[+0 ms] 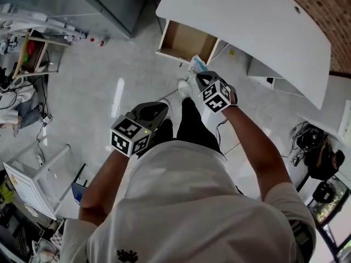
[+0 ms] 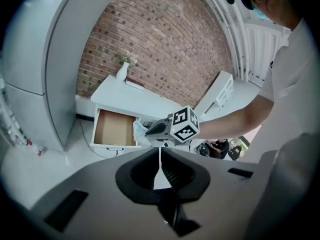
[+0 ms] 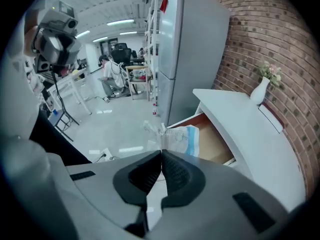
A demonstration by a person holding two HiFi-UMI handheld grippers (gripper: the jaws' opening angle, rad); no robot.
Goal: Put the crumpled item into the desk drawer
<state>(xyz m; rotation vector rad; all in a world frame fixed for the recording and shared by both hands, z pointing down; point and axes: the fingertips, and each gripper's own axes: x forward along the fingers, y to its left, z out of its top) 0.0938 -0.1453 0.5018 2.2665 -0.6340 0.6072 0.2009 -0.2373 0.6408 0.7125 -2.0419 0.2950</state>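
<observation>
The crumpled item (image 1: 197, 64), a white and blue plastic packet, hangs from my right gripper (image 1: 199, 76), which is shut on it just in front of the open desk drawer (image 1: 186, 40). In the right gripper view the packet (image 3: 185, 137) sticks out past the closed jaws of my right gripper (image 3: 161, 153), over the drawer's front edge; the brown drawer (image 3: 216, 143) shows nothing inside. My left gripper (image 1: 156, 112) is held lower and further back, shut on nothing (image 2: 160, 153). From it I see the drawer (image 2: 113, 129), the packet (image 2: 139, 132) and the right gripper's marker cube (image 2: 183, 124).
The white desk (image 1: 258, 21) stands against a brick wall, with a white vase (image 3: 260, 90) on it. A tall grey cabinet (image 3: 187, 49) stands beside the drawer. Cables and dark bags (image 1: 318, 152) lie on the floor to the right. White frames (image 1: 33, 174) stand at left.
</observation>
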